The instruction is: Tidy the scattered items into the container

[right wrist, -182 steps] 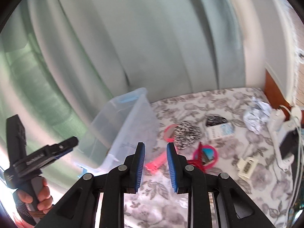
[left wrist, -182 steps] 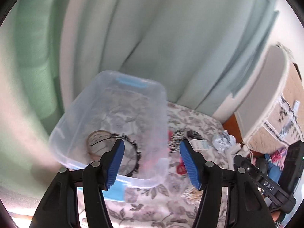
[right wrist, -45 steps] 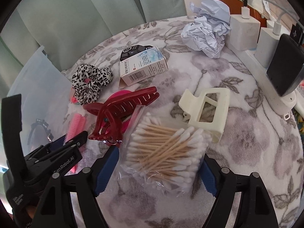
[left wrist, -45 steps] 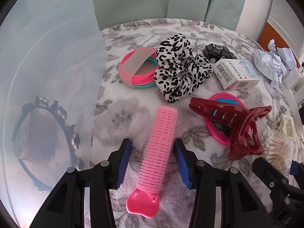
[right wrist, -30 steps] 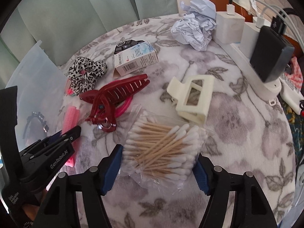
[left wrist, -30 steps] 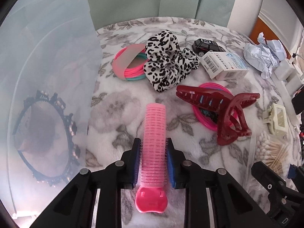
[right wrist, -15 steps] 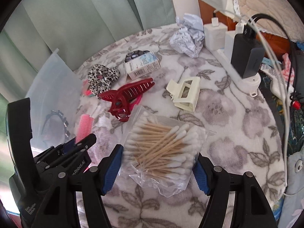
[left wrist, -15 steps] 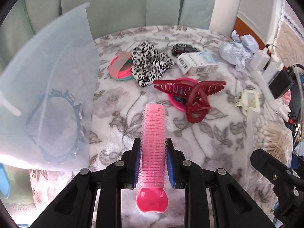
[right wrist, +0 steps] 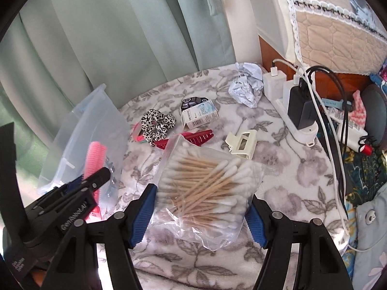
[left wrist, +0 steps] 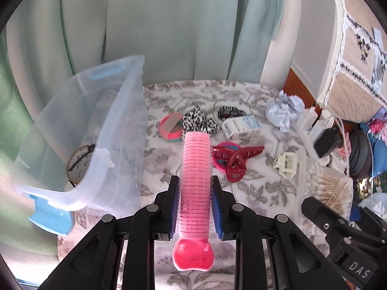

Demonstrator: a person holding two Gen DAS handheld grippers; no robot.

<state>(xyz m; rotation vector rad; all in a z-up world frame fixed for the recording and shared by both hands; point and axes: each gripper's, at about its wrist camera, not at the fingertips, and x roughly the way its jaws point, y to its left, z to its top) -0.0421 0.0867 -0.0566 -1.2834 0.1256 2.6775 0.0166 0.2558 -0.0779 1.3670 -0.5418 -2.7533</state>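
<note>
Left gripper [left wrist: 194, 207]: fingers clamp pink ribbed hair roller [left wrist: 195, 183]. Right gripper [right wrist: 202, 213]: fingers grip clear bag of cotton swabs [right wrist: 205, 183]. Only left view shows translucent plastic container's [left wrist: 121, 130] interior.

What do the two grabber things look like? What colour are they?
Both are black plastic claws with two arms each. The left gripper and right gripper have blue pads on their fingertips and round silver rivets at the joints. White lettering is printed on the black bodies. No cables or sleeves show.

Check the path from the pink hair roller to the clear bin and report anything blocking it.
Nothing visible blocks it. The hair roller is clamped in the left gripper; the clear bin sits just to its left, top open, only its near wall to clear.
</note>
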